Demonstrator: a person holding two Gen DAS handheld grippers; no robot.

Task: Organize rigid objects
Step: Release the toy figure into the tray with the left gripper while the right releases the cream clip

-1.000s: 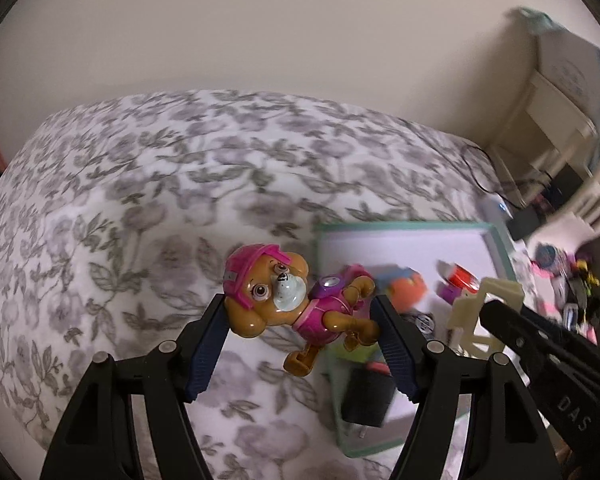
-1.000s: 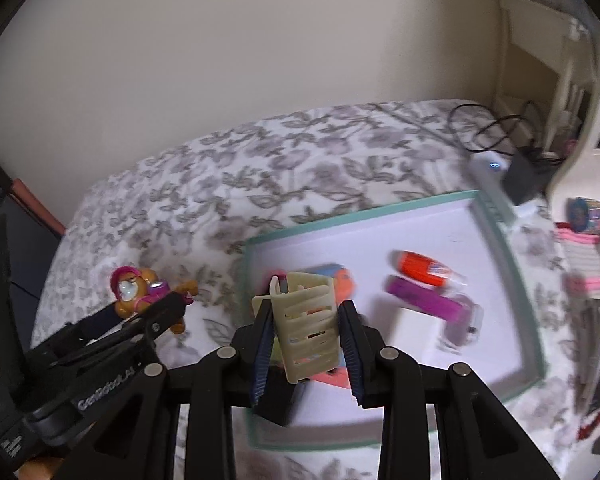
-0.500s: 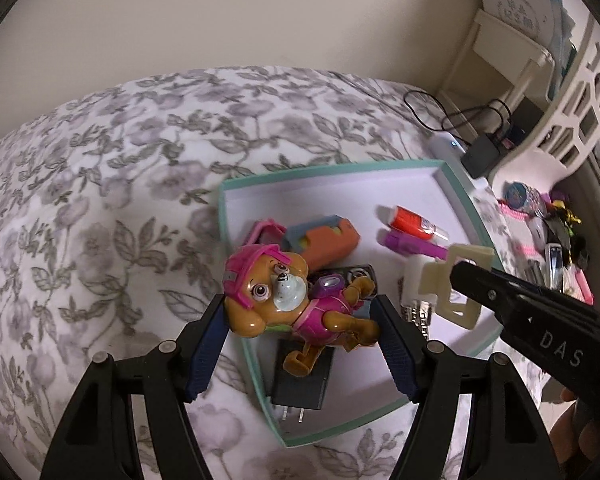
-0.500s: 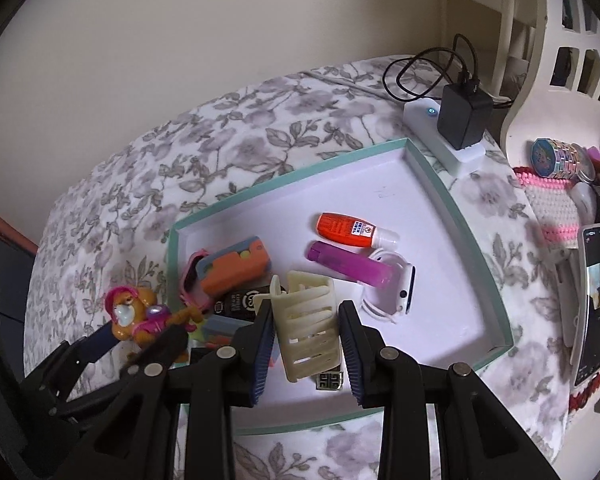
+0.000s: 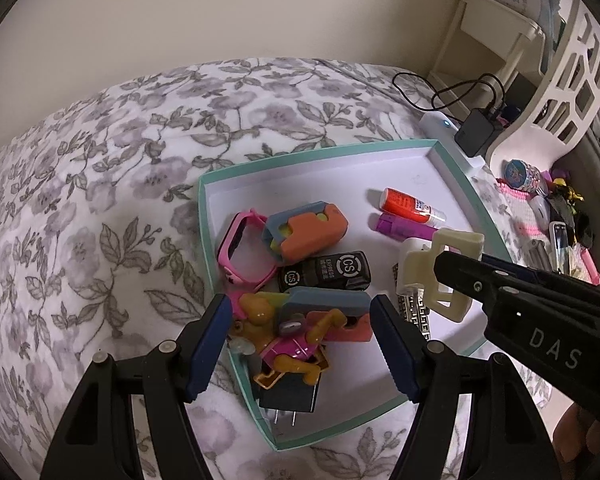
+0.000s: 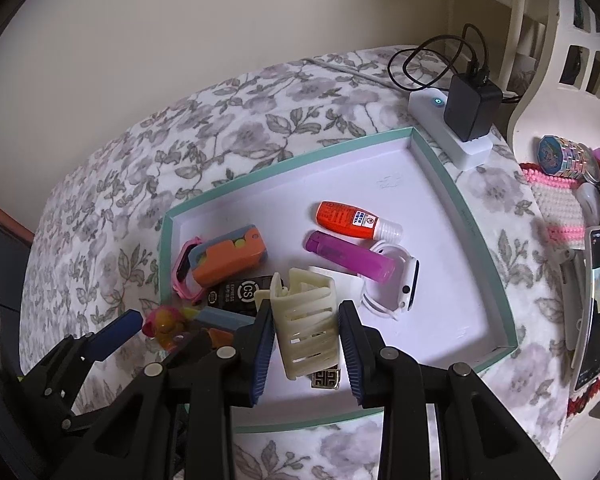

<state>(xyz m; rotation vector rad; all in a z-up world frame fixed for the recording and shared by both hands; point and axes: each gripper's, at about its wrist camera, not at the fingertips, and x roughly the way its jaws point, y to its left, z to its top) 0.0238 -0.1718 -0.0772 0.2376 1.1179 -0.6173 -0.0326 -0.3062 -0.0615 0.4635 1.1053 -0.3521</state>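
A teal-rimmed white tray (image 5: 312,150) (image 6: 284,164) lies on a flowered bedspread. My left gripper (image 5: 300,344) hangs over its near left corner. The puppy toy (image 5: 288,344) (image 6: 162,320) lies tipped over between the fingers on a black plug (image 5: 288,398) and a blue-orange block (image 5: 332,300). A gap shows to the right pad (image 5: 392,344). My right gripper (image 6: 304,340) is shut on a cream hair claw clip (image 6: 306,324) (image 5: 440,268) above the tray's near middle.
In the tray lie a pink watch frame (image 5: 242,248), an orange-blue case (image 5: 306,230), a black CS item (image 5: 326,272), an orange glue bottle (image 6: 350,220), a purple lighter (image 6: 348,256) and a white watch (image 6: 400,288). A power strip with charger (image 6: 466,112), a phone (image 6: 596,300) and clutter crowd the right.
Both grippers have come over the tray and sunk lower. The puppy toy, earlier spanning the left pads face up, has turned over and now sits lower among the tray items.
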